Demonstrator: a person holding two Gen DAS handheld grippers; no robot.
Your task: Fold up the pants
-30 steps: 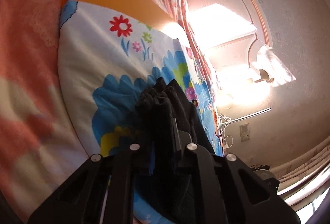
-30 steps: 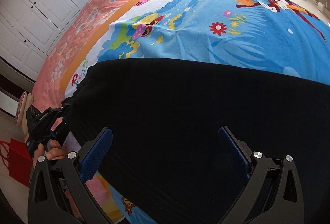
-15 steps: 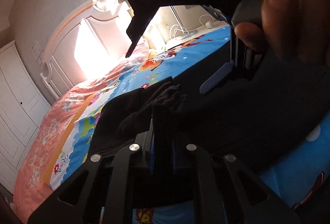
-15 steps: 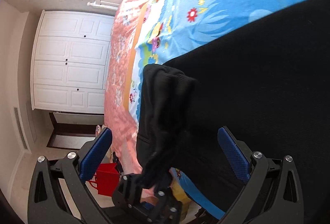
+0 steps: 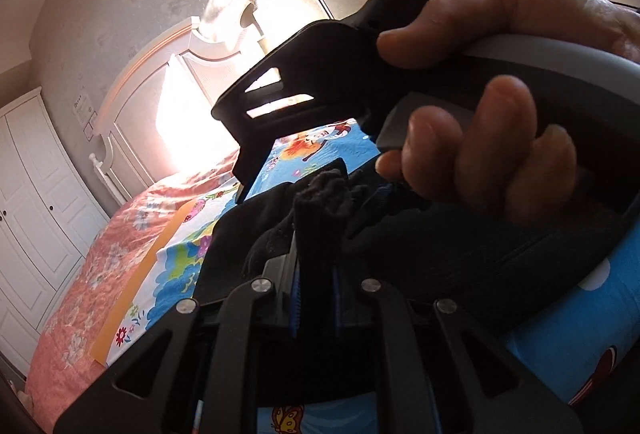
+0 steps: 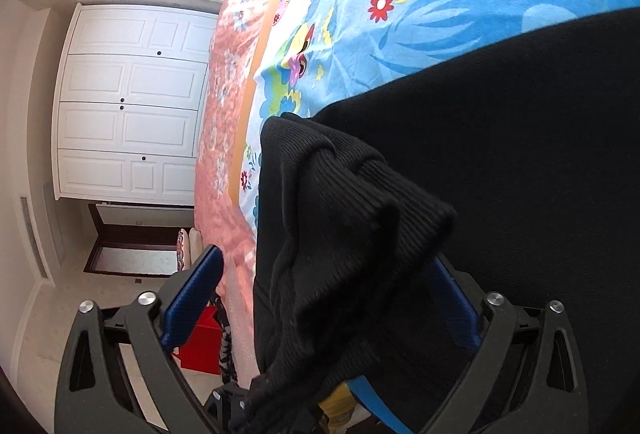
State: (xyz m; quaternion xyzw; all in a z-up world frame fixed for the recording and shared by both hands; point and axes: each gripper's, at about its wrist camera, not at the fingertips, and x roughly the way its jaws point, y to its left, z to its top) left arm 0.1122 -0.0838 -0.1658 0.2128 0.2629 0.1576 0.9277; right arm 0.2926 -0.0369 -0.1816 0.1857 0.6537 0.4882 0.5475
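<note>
We swing the bunched end of the black pants (image 6: 344, 234), pinched in our left gripper (image 5: 316, 298), up between our wide-open right gripper (image 6: 320, 298)'s fingers, carrying the fold onward across the bed (image 6: 420, 14).

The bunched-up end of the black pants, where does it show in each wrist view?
Left wrist: bunched end of the black pants at centre, clamped in the left tool.
Right wrist: it hangs at lower centre, between the open right tool's fingers.
Shared landmark: white wardrobe.
</note>
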